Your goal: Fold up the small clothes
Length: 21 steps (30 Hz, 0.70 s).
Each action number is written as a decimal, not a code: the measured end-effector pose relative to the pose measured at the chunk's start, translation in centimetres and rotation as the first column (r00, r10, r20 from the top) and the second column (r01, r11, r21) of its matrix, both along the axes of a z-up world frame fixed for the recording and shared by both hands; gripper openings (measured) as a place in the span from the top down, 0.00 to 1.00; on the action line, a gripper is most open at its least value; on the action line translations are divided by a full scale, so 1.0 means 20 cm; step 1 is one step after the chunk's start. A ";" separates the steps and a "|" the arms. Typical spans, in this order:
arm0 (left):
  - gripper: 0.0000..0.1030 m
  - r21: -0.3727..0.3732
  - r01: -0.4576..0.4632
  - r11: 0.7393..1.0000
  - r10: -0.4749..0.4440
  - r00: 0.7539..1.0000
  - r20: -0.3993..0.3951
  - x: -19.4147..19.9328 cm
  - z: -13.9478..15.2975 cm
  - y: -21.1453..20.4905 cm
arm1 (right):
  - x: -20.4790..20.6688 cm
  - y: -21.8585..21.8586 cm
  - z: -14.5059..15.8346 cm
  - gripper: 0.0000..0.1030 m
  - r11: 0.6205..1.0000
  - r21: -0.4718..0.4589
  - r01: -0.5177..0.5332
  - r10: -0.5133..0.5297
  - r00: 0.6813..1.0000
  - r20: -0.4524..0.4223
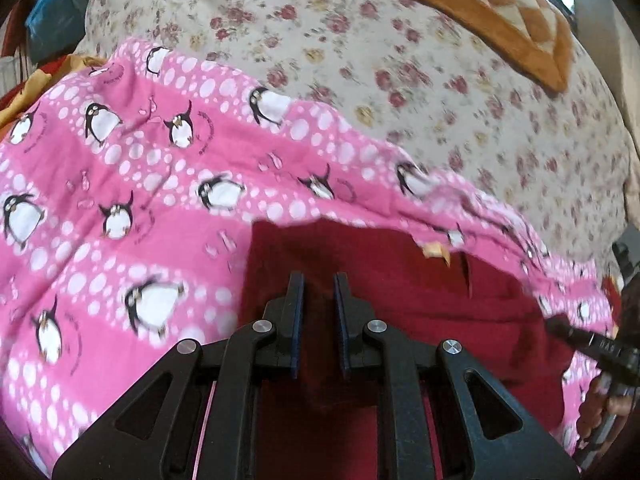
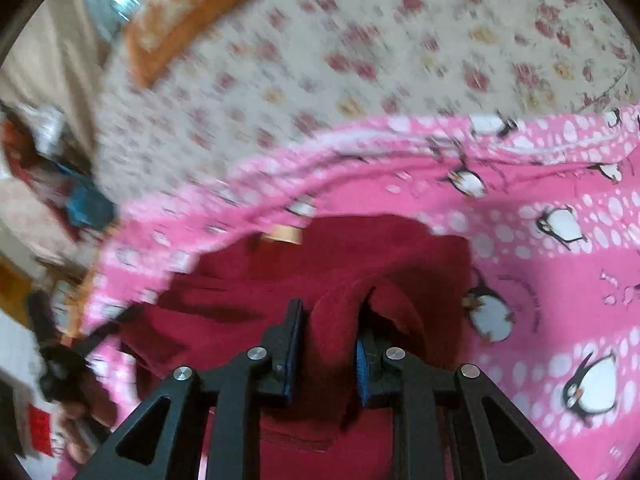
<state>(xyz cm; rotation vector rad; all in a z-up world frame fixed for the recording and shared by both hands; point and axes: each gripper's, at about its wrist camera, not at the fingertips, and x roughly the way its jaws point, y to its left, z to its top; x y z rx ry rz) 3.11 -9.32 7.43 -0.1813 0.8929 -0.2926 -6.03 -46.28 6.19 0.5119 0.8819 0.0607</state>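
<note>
A dark red garment (image 1: 400, 280) lies on a pink penguin-print cloth (image 1: 120, 200) spread over the bed. My left gripper (image 1: 319, 280) has red fabric between its narrowly spaced fingers and is shut on it. In the right wrist view my right gripper (image 2: 330, 308) is shut on a raised fold of the red garment (image 2: 340, 320), which bunches up between its fingers. The pink cloth (image 2: 560, 260) surrounds it. The right gripper's tip shows at the right edge of the left wrist view (image 1: 592, 340). Both views are blurred by motion.
A floral bedsheet (image 1: 400, 60) covers the bed beyond the pink cloth. An orange checked pillow (image 1: 500, 12) lies at the far right in the left view and shows at the top left of the right wrist view (image 2: 180, 20). Clutter and a blue bag (image 1: 52, 8) sit off the bed's left.
</note>
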 end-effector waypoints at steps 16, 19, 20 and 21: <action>0.36 0.026 -0.038 0.999 0.040 0.996 -0.083 -0.14 -0.07 0.16 | -0.35 0.07 0.09 0.41 0.987 -0.116 -0.111 0.123 0.987 0.099; 0.36 0.092 -0.023 0.995 0.033 0.994 -0.108 -0.11 -0.17 0.10 | -0.35 0.13 0.00 0.41 0.982 -0.100 -0.158 0.162 0.986 0.040; 0.36 0.102 -0.020 0.995 0.031 0.994 -0.107 -0.10 -0.20 0.09 | -0.34 0.14 -0.01 0.41 0.981 -0.093 -0.170 0.174 0.984 0.034; 0.36 0.100 -0.027 0.995 0.036 0.994 -0.098 -0.08 -0.21 0.08 | -0.30 0.15 -0.02 0.41 0.978 -0.108 -0.181 0.185 0.982 0.024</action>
